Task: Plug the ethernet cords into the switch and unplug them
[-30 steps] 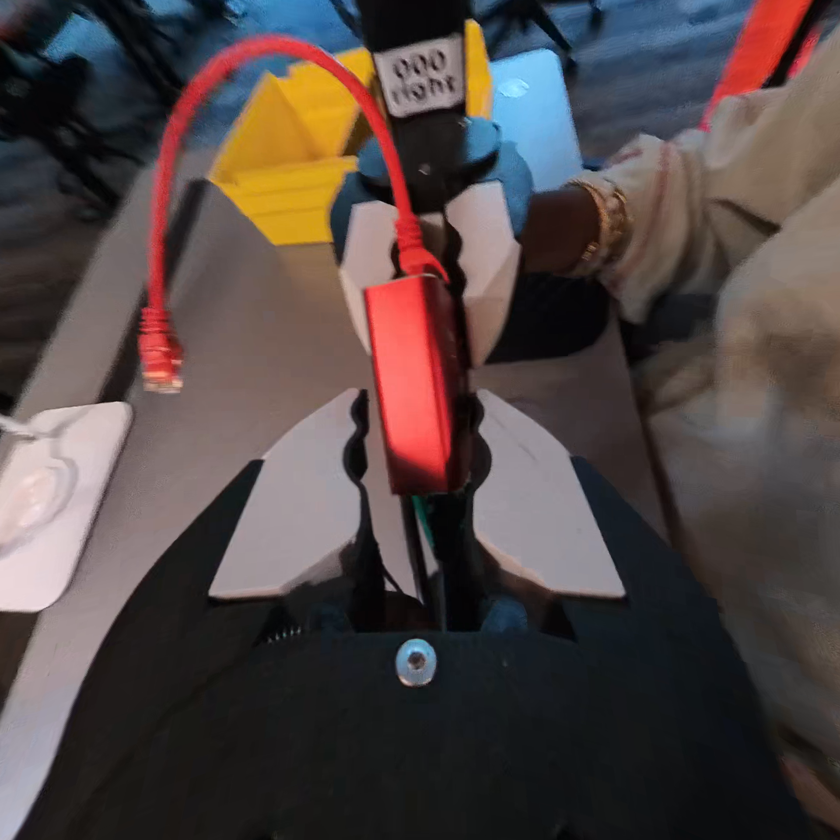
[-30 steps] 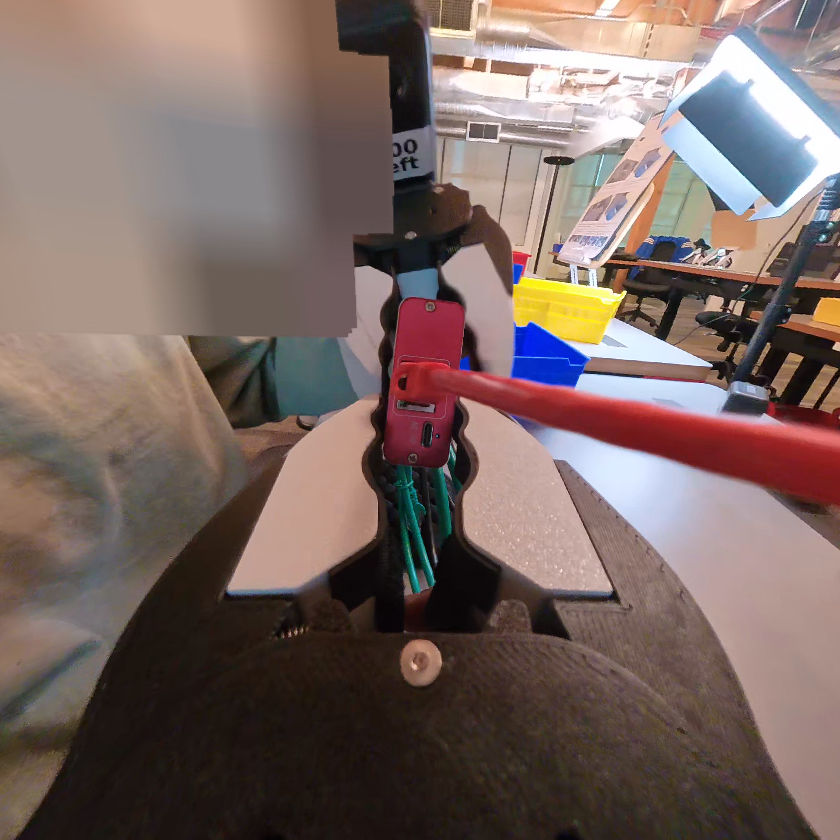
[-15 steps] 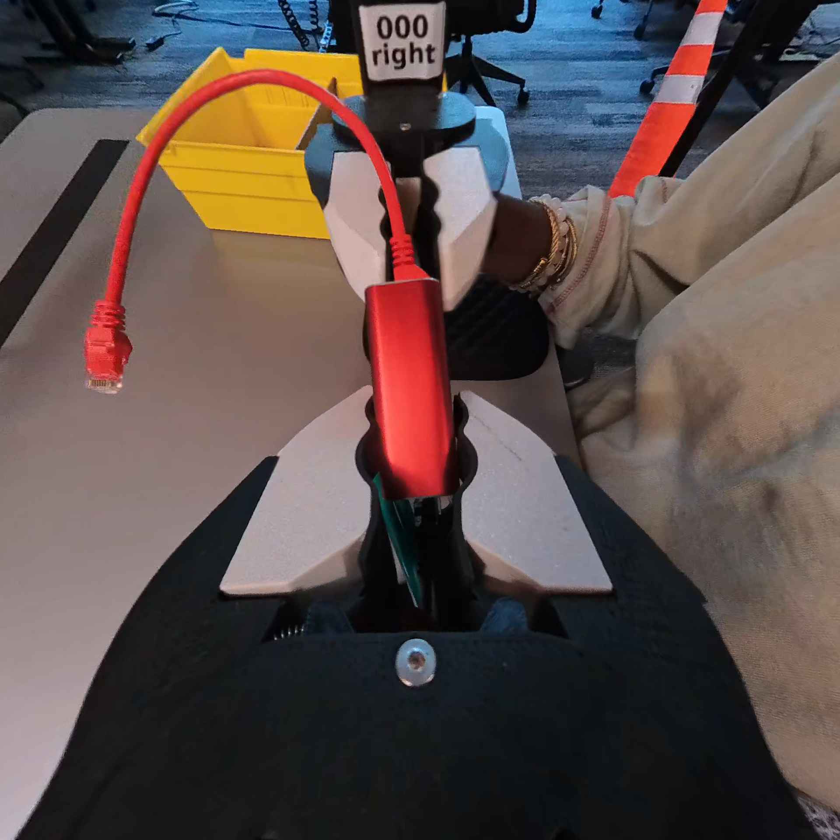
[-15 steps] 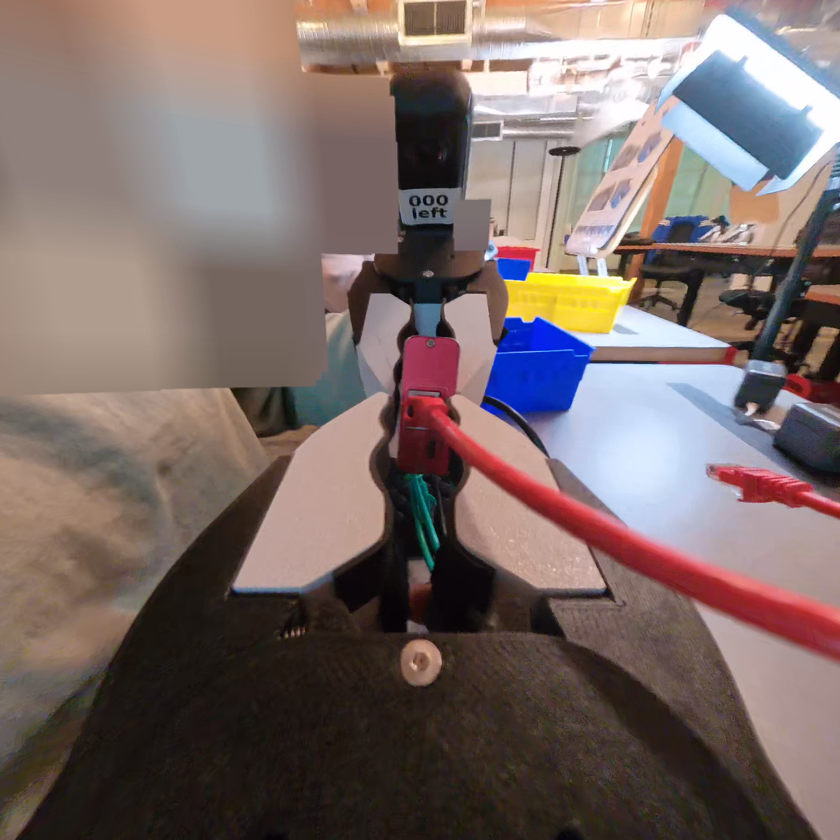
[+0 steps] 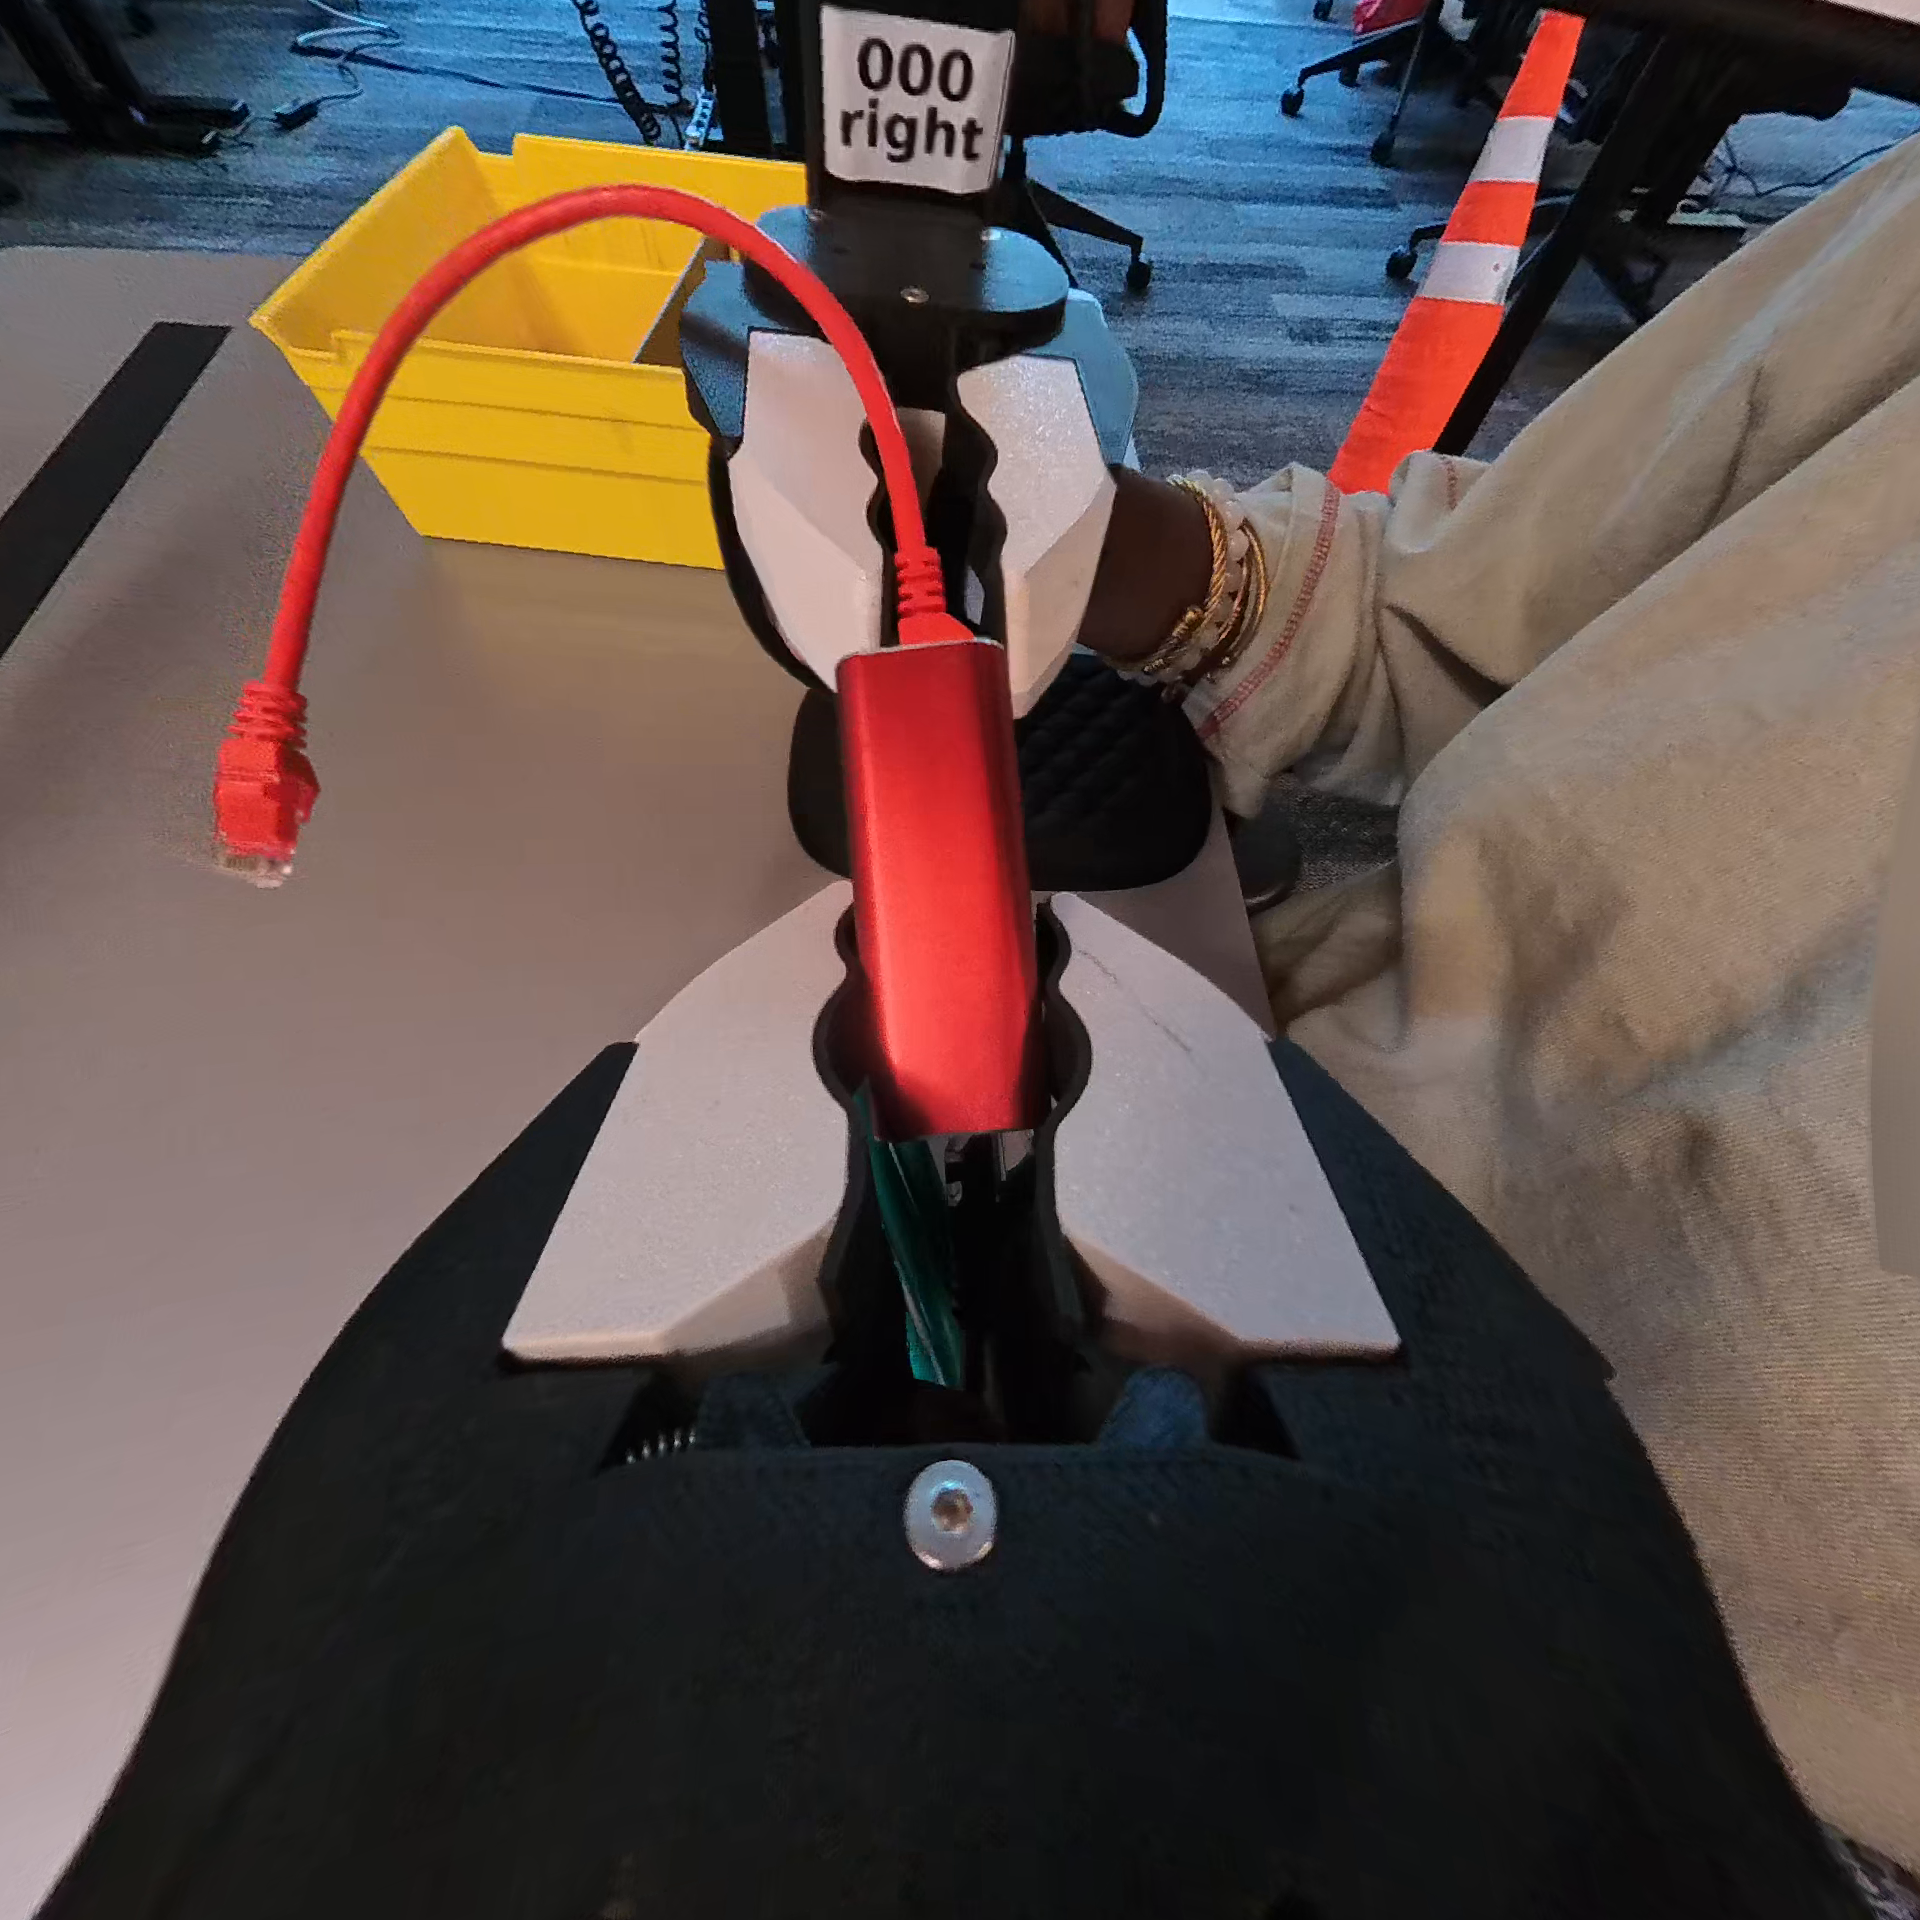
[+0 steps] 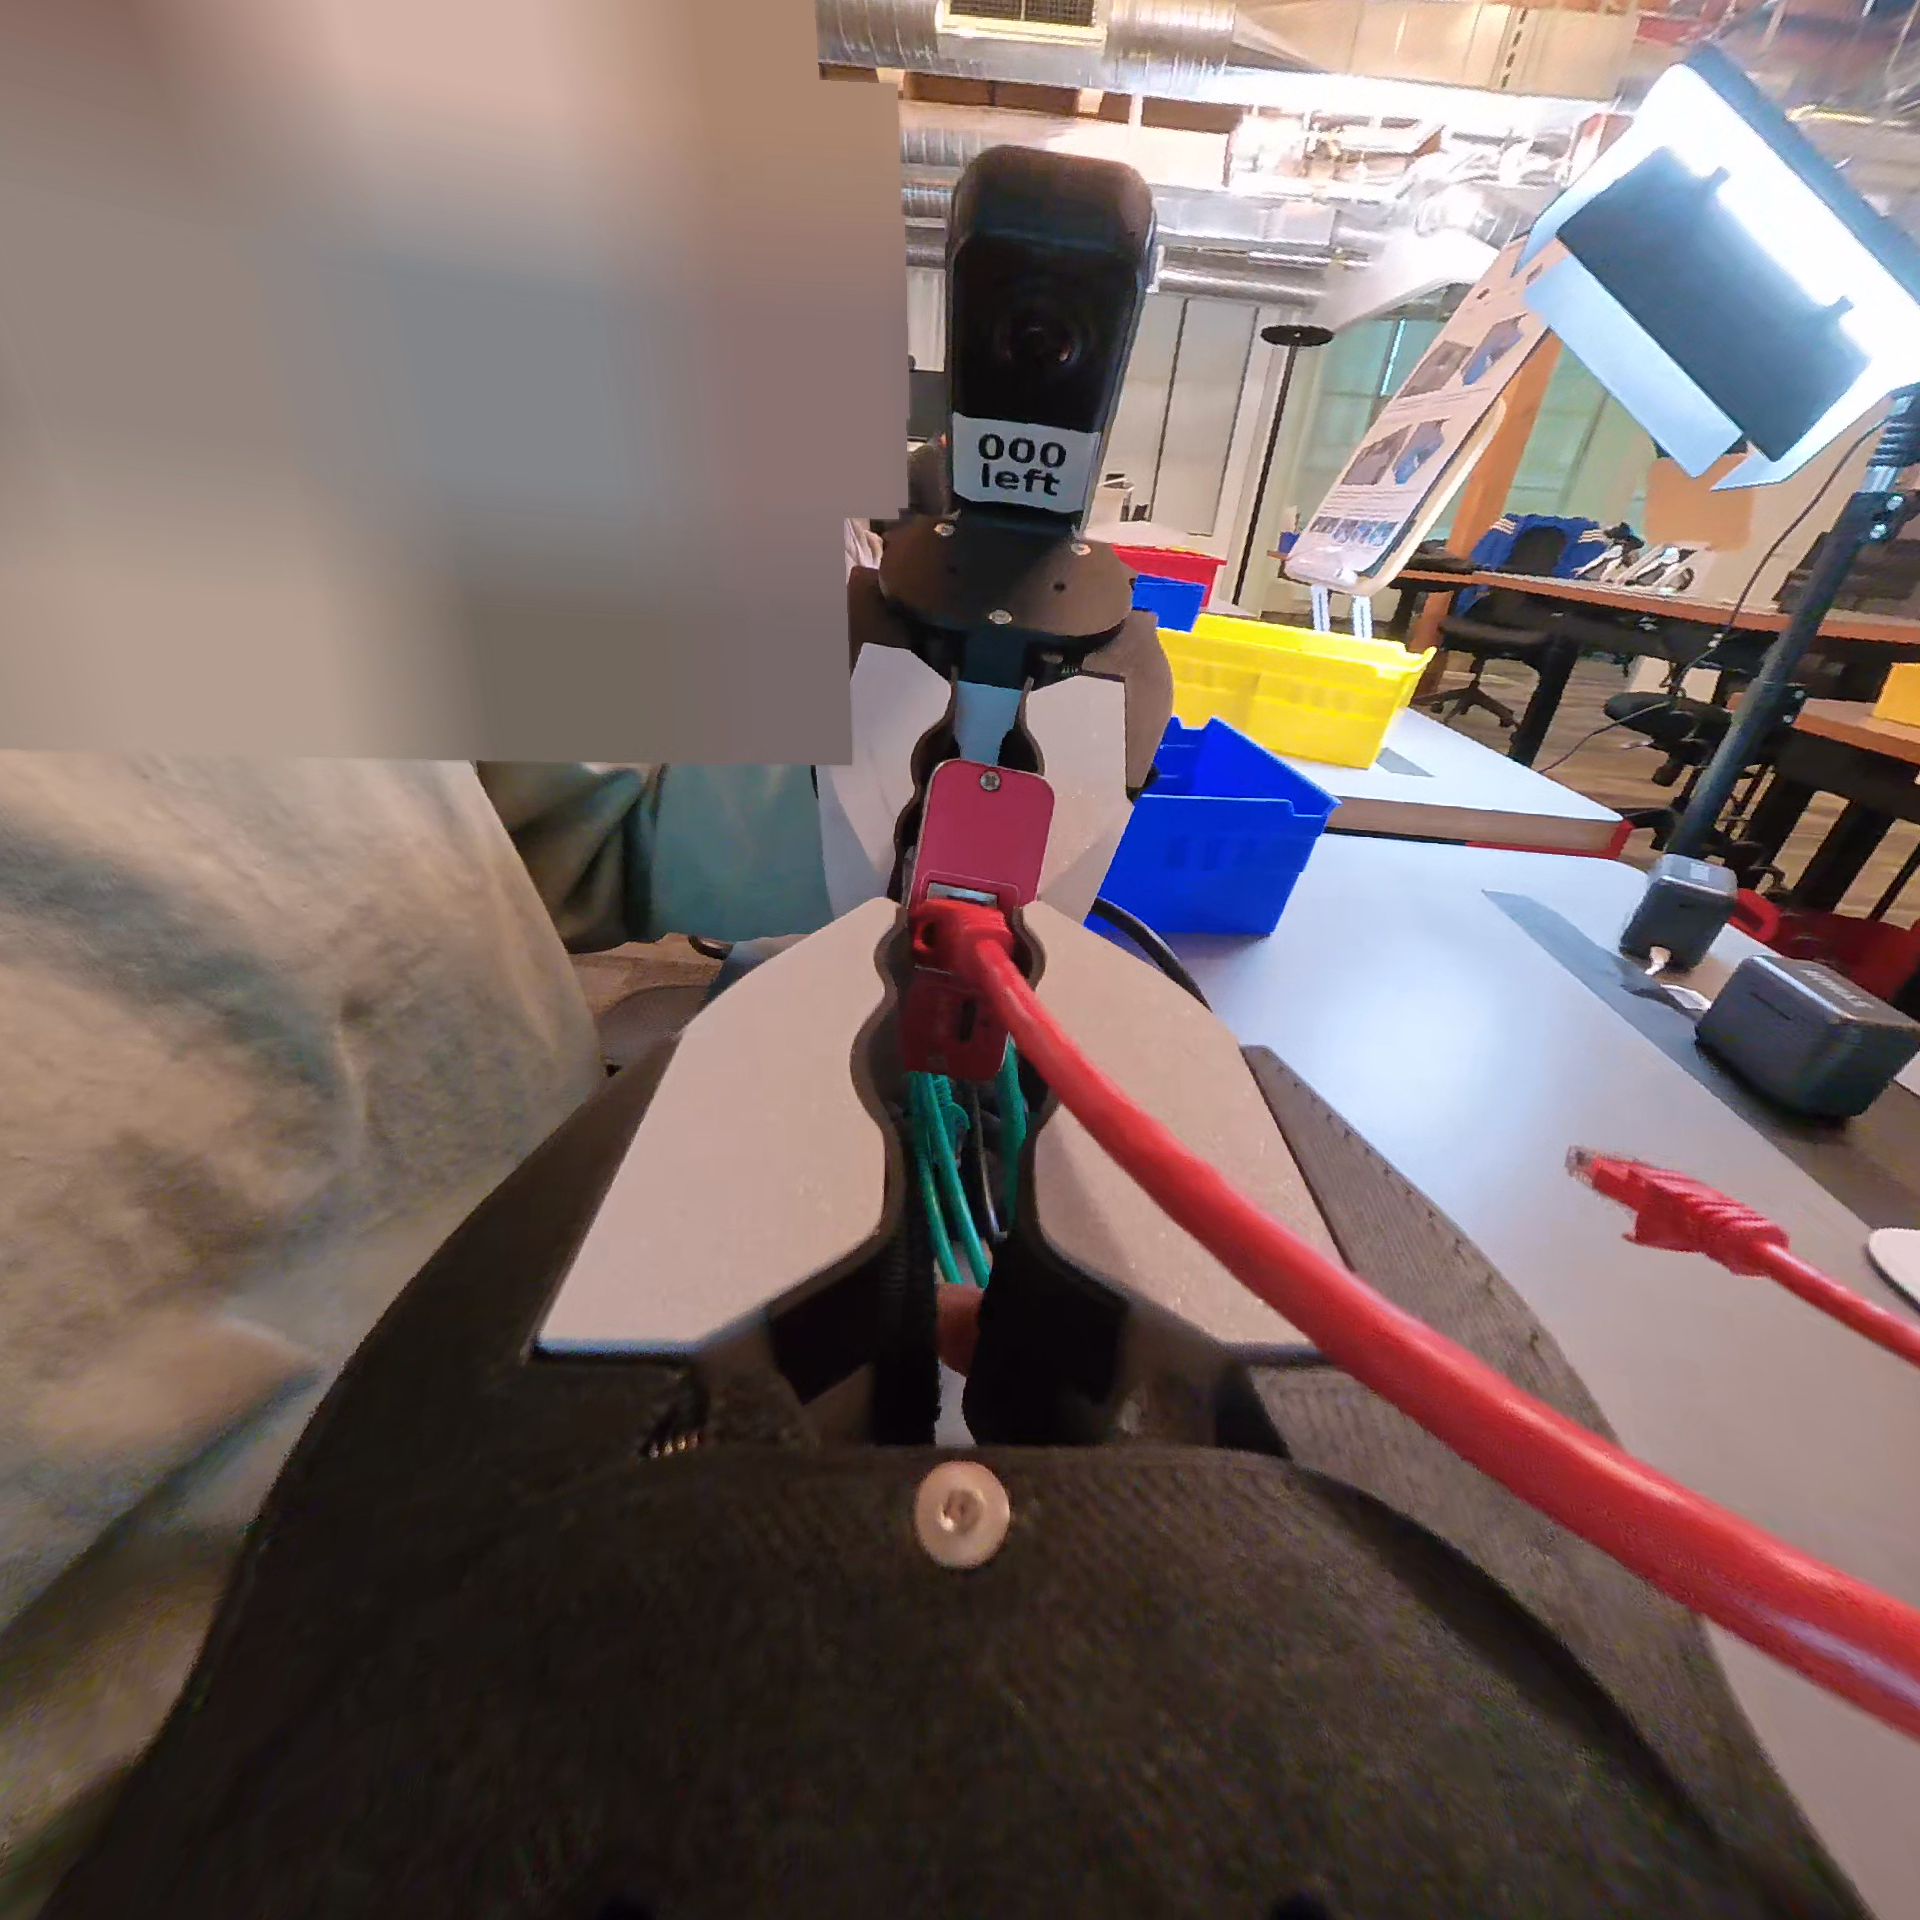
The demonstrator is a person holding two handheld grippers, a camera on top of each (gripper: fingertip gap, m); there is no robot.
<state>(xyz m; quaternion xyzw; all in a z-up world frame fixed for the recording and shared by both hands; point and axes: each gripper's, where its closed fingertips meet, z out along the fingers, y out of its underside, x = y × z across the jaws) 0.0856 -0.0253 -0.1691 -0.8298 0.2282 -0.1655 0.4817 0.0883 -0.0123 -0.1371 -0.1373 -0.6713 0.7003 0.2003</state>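
**Crowded between the grippers, open table to the side**

The red switch fills the gap between the two facing grippers. The red ethernet cord arches over the table, its free plug hanging above bare surface. A yellow bin blocks the far edge; the person's sleeve closes the opposite side.

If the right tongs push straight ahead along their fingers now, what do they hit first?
Most likely the left tongs, which face them head-on, shut on the far end of the red switch. The right tongs already grip the switch's near end around the plugged red cord. Depth is unclear.
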